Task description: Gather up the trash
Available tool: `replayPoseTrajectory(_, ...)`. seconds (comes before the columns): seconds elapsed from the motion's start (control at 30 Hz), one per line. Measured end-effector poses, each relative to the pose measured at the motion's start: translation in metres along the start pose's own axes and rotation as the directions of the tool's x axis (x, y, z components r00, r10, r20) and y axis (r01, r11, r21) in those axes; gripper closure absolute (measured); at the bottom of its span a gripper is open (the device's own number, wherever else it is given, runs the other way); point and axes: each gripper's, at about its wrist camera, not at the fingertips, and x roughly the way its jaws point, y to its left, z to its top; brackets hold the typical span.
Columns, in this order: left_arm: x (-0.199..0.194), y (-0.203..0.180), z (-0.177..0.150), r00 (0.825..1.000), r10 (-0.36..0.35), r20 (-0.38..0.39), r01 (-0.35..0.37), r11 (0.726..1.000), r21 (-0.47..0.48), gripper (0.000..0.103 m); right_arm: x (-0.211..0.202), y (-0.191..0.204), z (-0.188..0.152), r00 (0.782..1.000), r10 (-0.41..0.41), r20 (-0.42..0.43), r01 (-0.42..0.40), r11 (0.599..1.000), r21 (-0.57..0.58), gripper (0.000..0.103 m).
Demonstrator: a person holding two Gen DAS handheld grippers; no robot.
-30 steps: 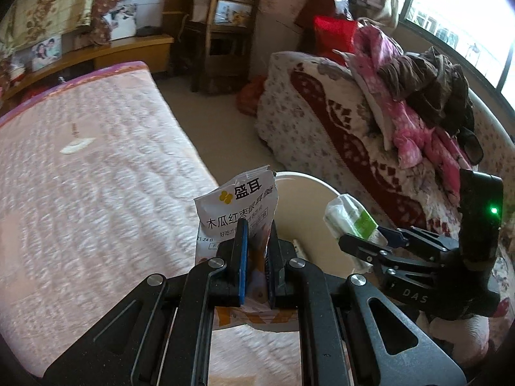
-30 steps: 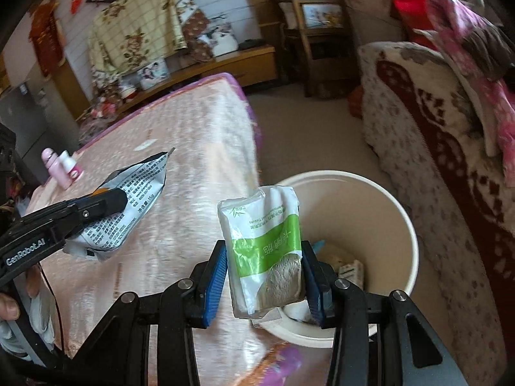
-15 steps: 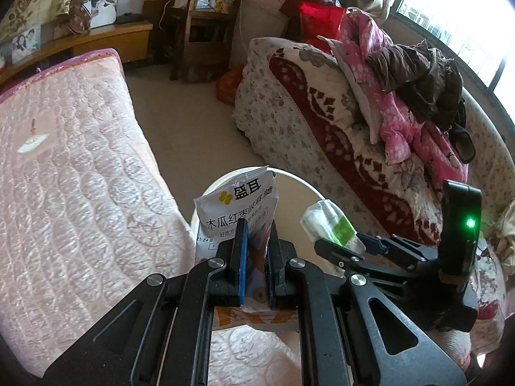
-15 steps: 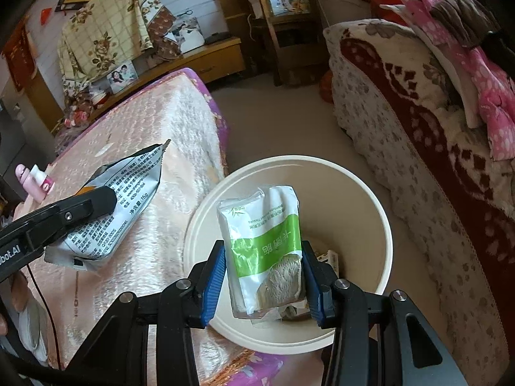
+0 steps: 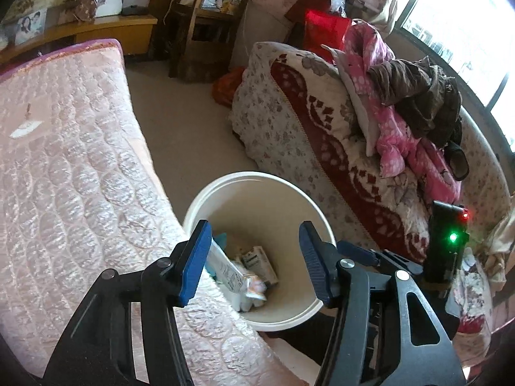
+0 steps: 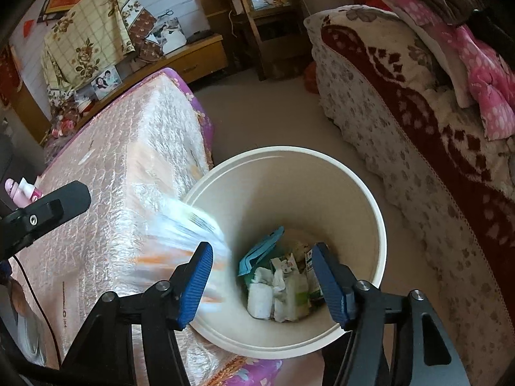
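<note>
Both of my claws were spread wide over the bin, nothing pinched in either one. My left claw (image 5: 254, 257) hung with its blue pads parted above the white bucket (image 5: 206, 199), and just below and ahead of its left pad a long printed packet (image 5: 225, 267) was dropping over the near wall, blurred in the right wrist view (image 6: 190, 234) as a pale streak with orange on it. I judged it was mid-fall and headed inside, though part of it looked close to the rim on the bed side.

My right claw (image 6: 260, 276) was parted too, straight above the bucket's mouth (image 6: 370, 199). Down between its pads lay the trash heap: a green-and-white sachet (image 6: 297, 292), crumpled white wrappers (image 6: 260, 296) and a blue scrap (image 6: 260, 251), all resting on the bottom.

I had both claws centred over the opening so that whatever they let go would fall in, not onto the quilted bed (image 5: 64, 160) hard against the bucket on my left claw's left side. The blanket-covered sofa (image 5: 305, 122) sat beyond and to the right, well apart from the drop.

Far off past my left claw's tip in the right view, a pink bottle (image 6: 22, 191) sat on the bed; whether it counted as trash I could not tell.
</note>
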Motion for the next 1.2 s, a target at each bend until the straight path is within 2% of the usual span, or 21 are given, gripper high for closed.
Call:
replayPoseTrajectory(0.3,-0.031,0.0,-0.012,0.99,0.11,0.093,-0.114,0.992,0.044,0.048,-0.024,0.02,-0.005,0.997,-0.036,0.071,0.039,0.998,-0.054,0.041)
replayPoseTrajectory(0.43,-0.054,-0.001,-0.019,0.969,0.183,0.165,-0.194,0.979,0.053,0.048,-0.044,0.034,-0.008,0.989,-0.061,0.137,0.071,0.995,-0.068,0.041)
replayPoseTrajectory(0.53,-0.068,-0.001,-0.025,0.965,0.182,0.187,-0.197,0.978,0.062,0.048,-0.059,0.042,-0.011,0.981,-0.073,0.18,0.086,0.994,-0.064,0.04)
replayPoseTrajectory(0.77,-0.101,-0.006,-0.037,0.945,0.206,0.255,-0.234,0.969,0.084,0.048,-0.104,0.059,-0.018,0.949,-0.108,0.295,0.13,0.99,-0.054,0.038)
replayPoseTrajectory(1.07,-0.138,-0.01,-0.045,0.922,0.216,0.322,-0.259,0.961,0.098,0.048,-0.147,0.078,-0.026,0.906,-0.136,0.401,0.167,0.985,-0.043,0.025)
replayPoseTrajectory(1.2,-0.152,-0.01,-0.05,0.909,0.222,0.353,-0.272,0.957,0.099,0.048,-0.159,0.085,-0.032,0.886,-0.156,0.436,0.19,0.981,-0.035,0.024)
